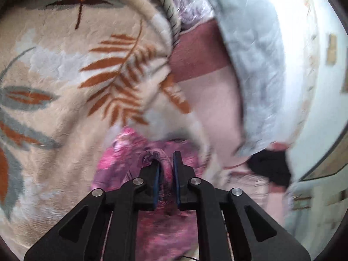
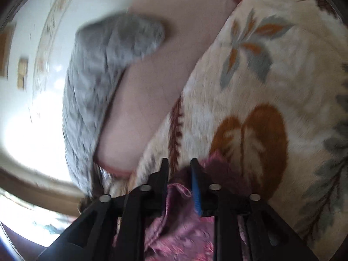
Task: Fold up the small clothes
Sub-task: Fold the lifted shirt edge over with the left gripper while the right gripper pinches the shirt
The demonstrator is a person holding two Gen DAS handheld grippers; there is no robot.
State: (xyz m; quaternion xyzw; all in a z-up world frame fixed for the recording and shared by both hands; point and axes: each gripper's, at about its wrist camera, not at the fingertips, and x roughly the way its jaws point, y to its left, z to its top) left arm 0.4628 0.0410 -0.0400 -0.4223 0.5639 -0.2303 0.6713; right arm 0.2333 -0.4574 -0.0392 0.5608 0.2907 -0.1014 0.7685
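Pink floral fabric, the small garment [image 1: 121, 161], lies on the leaf-patterned blanket [image 1: 65, 65] directly below both tools. In the left wrist view it spreads from the centre toward 6 o'clock, with a rolled hem rising at the fingertips.

Left tool [image 1: 166, 163]: the jaws stand a narrow gap apart. The hem loops over the left finger [image 1: 155, 174], but the pads do not press it from both sides, so treat this tool as released.

Right tool [image 2: 179, 169]: the jaws stand clearly apart. A fold of the garment [image 2: 178, 190] sits between them without being pinched, so this tool is released as well.

Hazards from here:
- Hem snagged on the left finger. If you lift away, the cloth may drag and undo the fold.
- Fold lying inside the right jaws. Withdrawing sideways may pull it off line.
- Plush blanket pile. Closing too low may catch the blanket together with the garment.
- Grey fleece [image 2: 97, 76] at 10 o'clock and pink bedding [image 2: 152, 76] at 12 o'clock lie near; sweeping outward may disturb them.
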